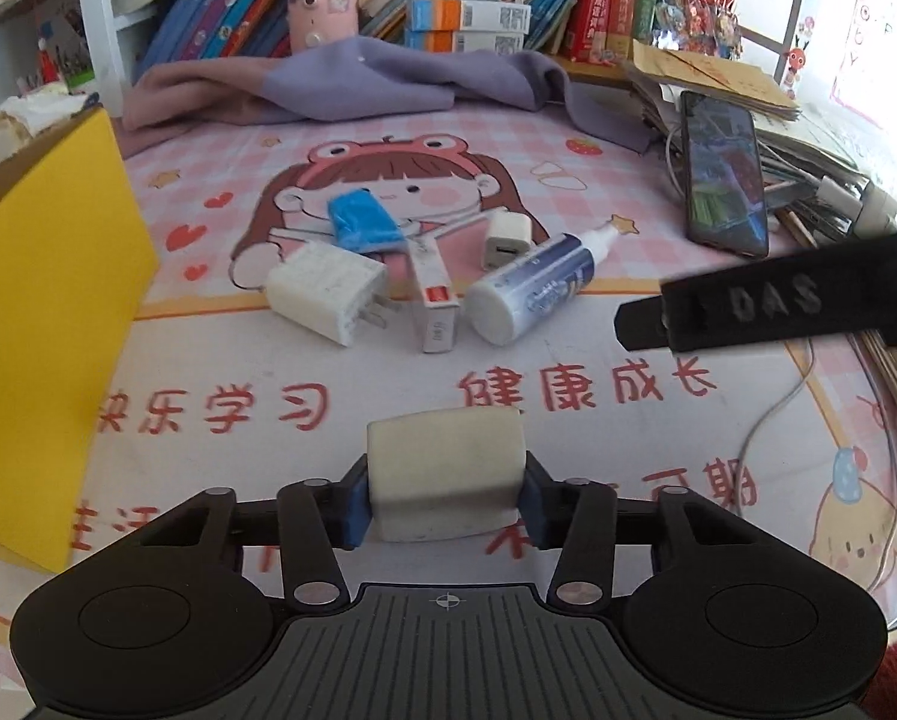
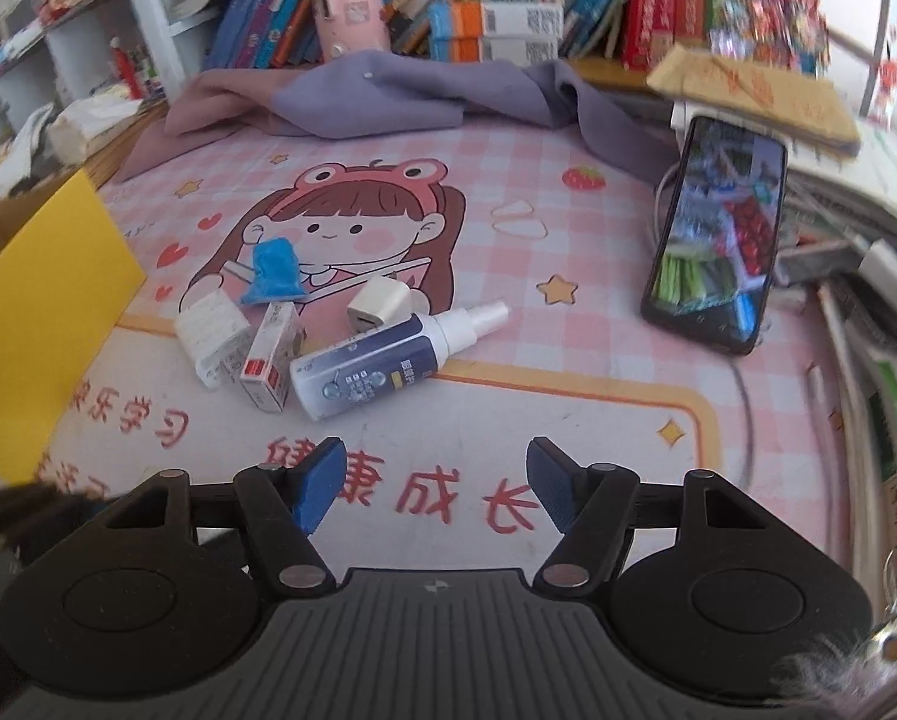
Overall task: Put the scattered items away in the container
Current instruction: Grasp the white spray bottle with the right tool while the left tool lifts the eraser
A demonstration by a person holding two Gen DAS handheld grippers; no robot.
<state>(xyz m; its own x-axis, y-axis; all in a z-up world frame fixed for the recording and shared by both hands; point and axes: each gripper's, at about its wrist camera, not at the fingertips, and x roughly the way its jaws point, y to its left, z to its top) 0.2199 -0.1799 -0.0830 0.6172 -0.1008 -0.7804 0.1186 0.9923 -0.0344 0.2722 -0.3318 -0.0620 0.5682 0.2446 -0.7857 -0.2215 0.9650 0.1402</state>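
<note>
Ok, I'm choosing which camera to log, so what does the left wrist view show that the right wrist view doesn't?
Only the left wrist view shows the left gripper shut on a white block, and the right gripper's finger from the side. Only the right wrist view shows the right gripper open and empty. Both show the yellow box, spray bottle, large charger, small carton and phone.

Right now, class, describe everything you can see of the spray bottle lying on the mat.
The spray bottle lies on its side on the pink cartoon mat, flat base toward the cameras, nozzle pointing away to the right. Its body looks like white plastic wrapped in a dark blue printed label, and it has a white pump head with what looks like a clear cap. A small red-and-white box lies close along its left side, a small white charger just behind it; contact is unclear. Neither gripper touches it.
</note>
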